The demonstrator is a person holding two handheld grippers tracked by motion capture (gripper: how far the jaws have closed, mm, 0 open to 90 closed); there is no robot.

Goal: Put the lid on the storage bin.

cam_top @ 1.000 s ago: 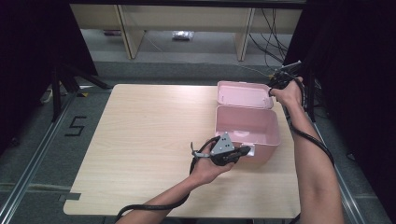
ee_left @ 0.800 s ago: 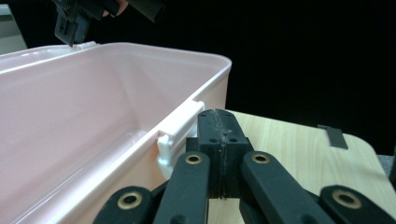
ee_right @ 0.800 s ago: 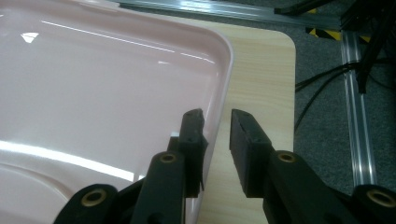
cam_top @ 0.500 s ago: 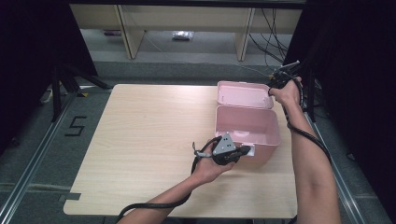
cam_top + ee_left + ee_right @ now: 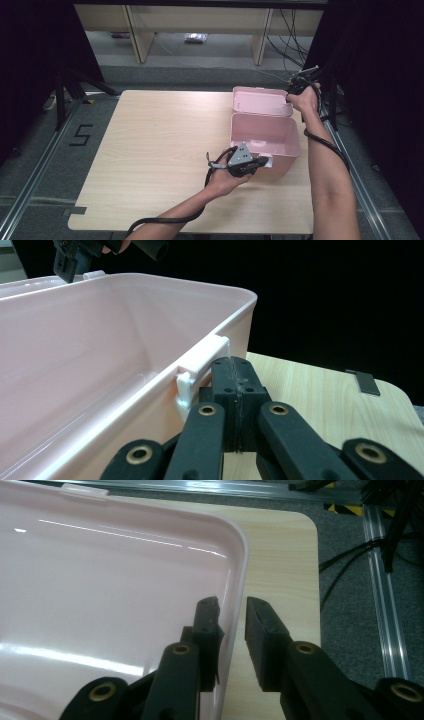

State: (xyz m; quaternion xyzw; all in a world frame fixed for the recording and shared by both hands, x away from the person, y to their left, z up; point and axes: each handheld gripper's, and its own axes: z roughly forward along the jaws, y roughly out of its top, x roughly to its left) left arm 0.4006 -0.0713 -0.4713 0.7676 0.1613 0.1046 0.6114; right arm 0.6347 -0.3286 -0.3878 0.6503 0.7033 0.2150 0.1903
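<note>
High view: pink plastic box [image 5: 265, 137] sits open at the table's [image 5: 150, 150] right side, lid [image 5: 260, 100] laid back flat behind it. Left gripper [image 5: 260, 163] rests at the box's near wall by the white latch; right gripper [image 5: 300, 82] is at the lid's far right corner. Neither hand has shifted visibly against the earlier frames. Left gripper view: jaws fully together, tips just below the latch clip [image 5: 200, 365], nothing between them; whether they touch the clip I cannot tell. Right gripper view: jaws straddle the lid's rim [image 5: 235, 600], one inside, one outside, a gap showing on the outer side; they have just been closing on it. Judgement: grip on the lid is forming, probably to swing it shut.
</note>
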